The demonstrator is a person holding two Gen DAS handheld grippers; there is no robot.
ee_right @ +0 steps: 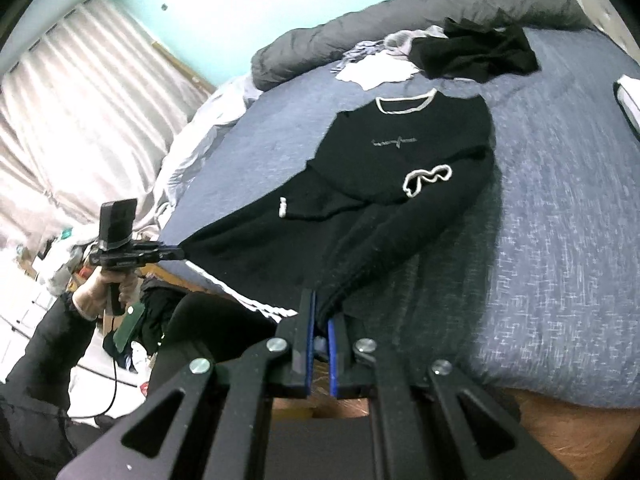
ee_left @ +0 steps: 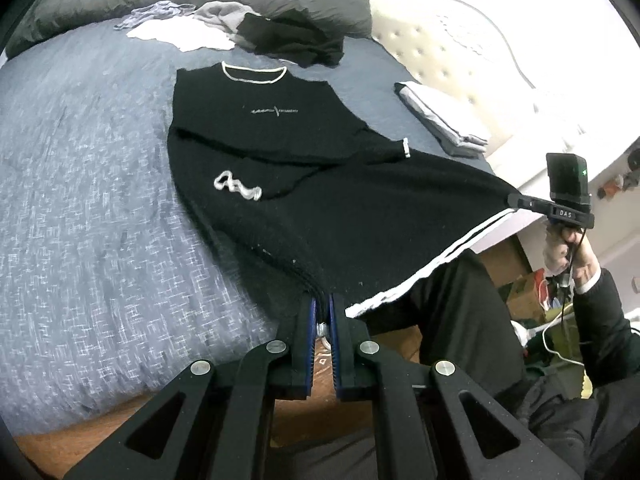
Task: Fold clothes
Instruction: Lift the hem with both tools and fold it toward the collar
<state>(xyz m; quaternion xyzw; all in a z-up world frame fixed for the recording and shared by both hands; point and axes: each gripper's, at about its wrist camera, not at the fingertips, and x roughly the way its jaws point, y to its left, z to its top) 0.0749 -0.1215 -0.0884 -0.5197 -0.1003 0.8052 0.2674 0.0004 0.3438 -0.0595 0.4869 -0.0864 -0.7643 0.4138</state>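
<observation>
Both hand-held grippers [ee_left: 323, 308] [ee_right: 322, 312] level — pinching sweater [ee_left: 280, 152] hem.

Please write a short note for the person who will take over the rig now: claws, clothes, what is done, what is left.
Left claw: shut on one bottom corner of the black sweater.
Right claw: shut on the other bottom corner; hem lifted and taut.
Sweater front up on the bed, both sleeves folded across the body.
Left: probably bring hem toward collar, then release.
Folded stack is at the bed's edge; unfolded pile waits near the far edge.
</observation>
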